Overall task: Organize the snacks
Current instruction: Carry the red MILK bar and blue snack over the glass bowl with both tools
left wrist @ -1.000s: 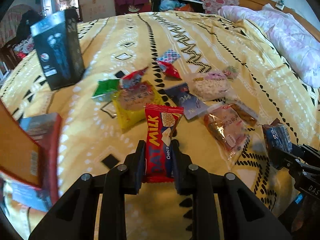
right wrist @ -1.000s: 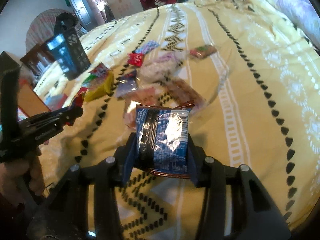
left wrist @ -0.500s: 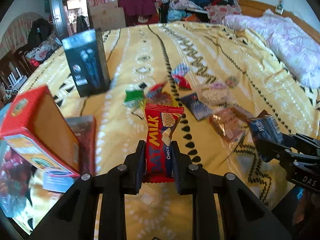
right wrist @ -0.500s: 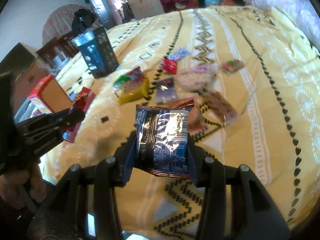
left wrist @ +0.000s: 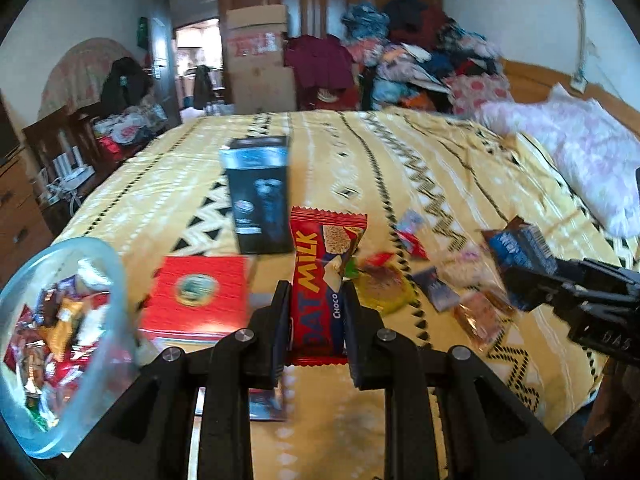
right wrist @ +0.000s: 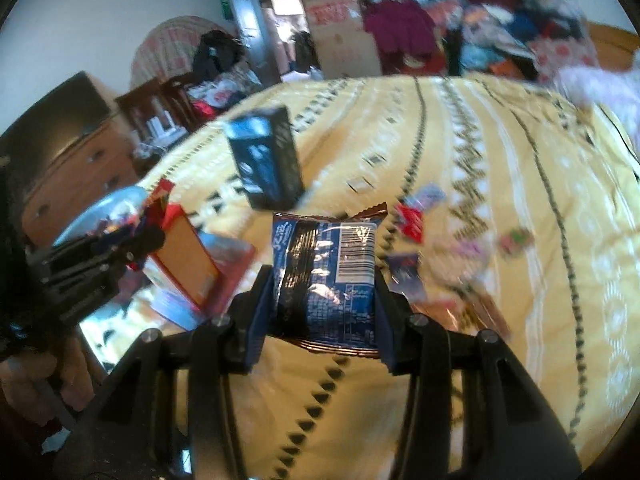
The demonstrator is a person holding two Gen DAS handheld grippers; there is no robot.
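Gripping snacks above the bed [left wrist: 460,184]: left gripper [left wrist: 316,312] clamps a red bar [left wrist: 320,280], right gripper [right wrist: 324,292] a blue packet [right wrist: 326,276].

Only the left view shows inside the tub [left wrist: 116,280], left of the black box [left wrist: 260,196].

Bed [left wrist: 400,152] with yellow patterned cover: upright black box [left wrist: 260,196], red box [left wrist: 200,296] lying flat near it, loose snack packets [left wrist: 436,280] scattered to the right

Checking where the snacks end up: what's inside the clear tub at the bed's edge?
The clear tub holds a jumble of small wrapped snacks in red, orange and white. The picture is blurred, so single packs cannot be told apart, and whatever lies beneath the top layer is covered.
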